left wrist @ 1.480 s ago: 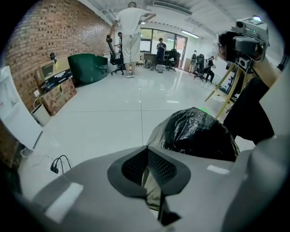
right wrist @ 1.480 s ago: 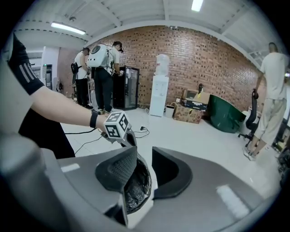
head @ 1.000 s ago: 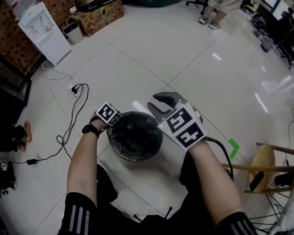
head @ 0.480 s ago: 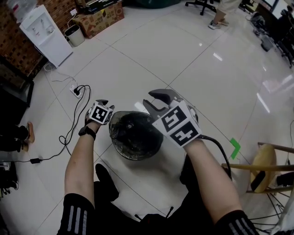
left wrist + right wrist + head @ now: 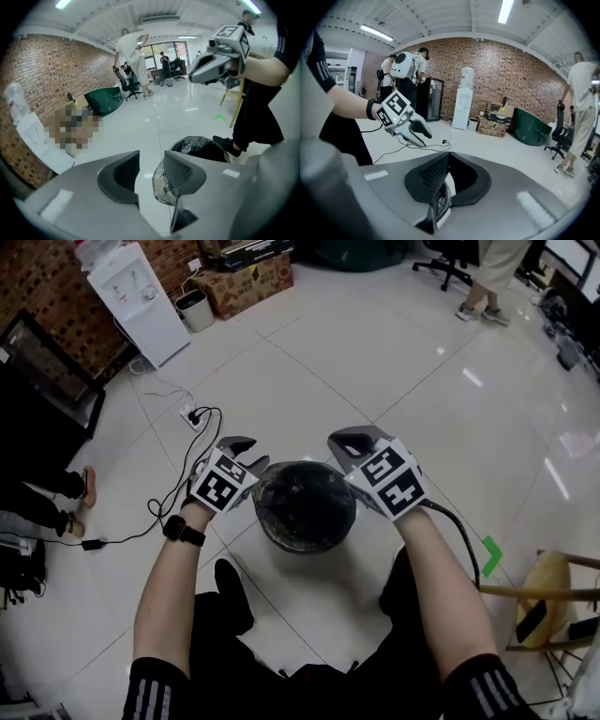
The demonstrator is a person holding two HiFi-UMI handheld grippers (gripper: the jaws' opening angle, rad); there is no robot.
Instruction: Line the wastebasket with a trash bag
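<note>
The round wastebasket stands on the white tile floor between my two hands, with a shiny black trash bag inside it; the left gripper view also shows the bag. My left gripper hangs above the basket's left rim. Its jaws are opening, and only floor shows between them. My right gripper is up over the far right rim with its jaws shut. Nothing hangs from it in the left gripper view. A sliver of the bag shows under its jaws.
A power strip with black cables lies on the floor to the left. A wooden stool and a green tape mark are at the right. A water dispenser, a small bin and a cardboard box stand far off.
My left gripper has lifted off the basket's left rim and opened. The right gripper's jaws have closed while that hand stayed in place.
</note>
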